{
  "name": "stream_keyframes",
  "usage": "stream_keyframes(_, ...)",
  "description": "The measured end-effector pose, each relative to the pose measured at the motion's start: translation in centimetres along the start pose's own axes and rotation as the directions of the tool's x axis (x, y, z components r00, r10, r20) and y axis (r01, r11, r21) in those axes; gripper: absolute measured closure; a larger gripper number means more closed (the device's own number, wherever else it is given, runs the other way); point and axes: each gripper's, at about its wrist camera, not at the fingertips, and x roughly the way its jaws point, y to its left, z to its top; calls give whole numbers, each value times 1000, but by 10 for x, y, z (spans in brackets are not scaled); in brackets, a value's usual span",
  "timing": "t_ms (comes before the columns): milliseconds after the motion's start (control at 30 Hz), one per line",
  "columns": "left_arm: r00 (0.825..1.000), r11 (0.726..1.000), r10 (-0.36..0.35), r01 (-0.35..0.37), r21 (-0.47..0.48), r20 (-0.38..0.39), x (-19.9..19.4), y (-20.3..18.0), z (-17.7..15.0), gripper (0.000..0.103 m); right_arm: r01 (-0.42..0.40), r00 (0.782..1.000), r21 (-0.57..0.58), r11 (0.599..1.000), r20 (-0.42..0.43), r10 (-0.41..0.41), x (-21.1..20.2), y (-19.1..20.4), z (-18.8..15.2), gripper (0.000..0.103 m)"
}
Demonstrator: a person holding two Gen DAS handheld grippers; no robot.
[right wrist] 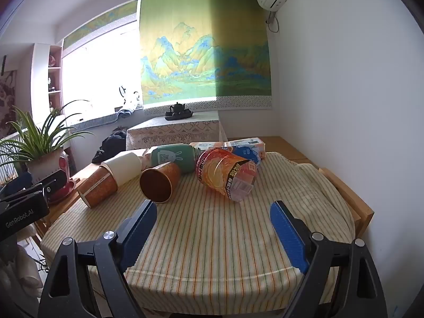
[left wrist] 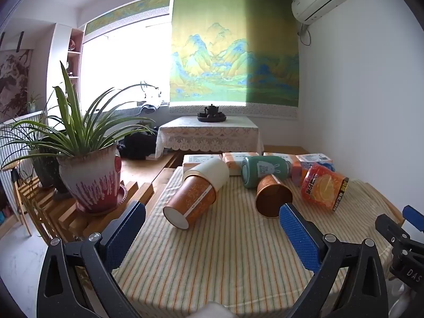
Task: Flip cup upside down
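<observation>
An orange paper cup (left wrist: 273, 196) lies on its side on the striped tablecloth, its open mouth facing me; it also shows in the right wrist view (right wrist: 159, 181). My left gripper (left wrist: 212, 212) is open and empty, hovering above the cloth just in front of the cup. My right gripper (right wrist: 213, 213) is open and empty, above the cloth to the cup's right. The right gripper's fingers show at the edge of the left wrist view (left wrist: 397, 228).
A tall orange canister with a cream lid (left wrist: 196, 190), a green bunny bottle (left wrist: 265, 171) and an orange plastic jar (left wrist: 323, 186) lie on their sides around the cup. Tissue packs (left wrist: 238, 159) line the far edge. A potted plant (left wrist: 90, 175) stands left of the table.
</observation>
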Motion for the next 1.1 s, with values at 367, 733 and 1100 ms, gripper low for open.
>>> stream_keyframes(367,999,1000,11,-11,-8,-31,5,7,-1,1,9,1000,0,1000,4,-9,5,5,-4,18)
stream_keyframes(733,1000,1000,-4,4,15,-26,2,1,-2,1,8,1000,-3,1000,-2,-8,2,3,0,16)
stream_keyframes(1100,1000,1000,-7,7,14,-19,0,0,-1,1,16,1000,-6,1000,8,-16,0,0,1,16)
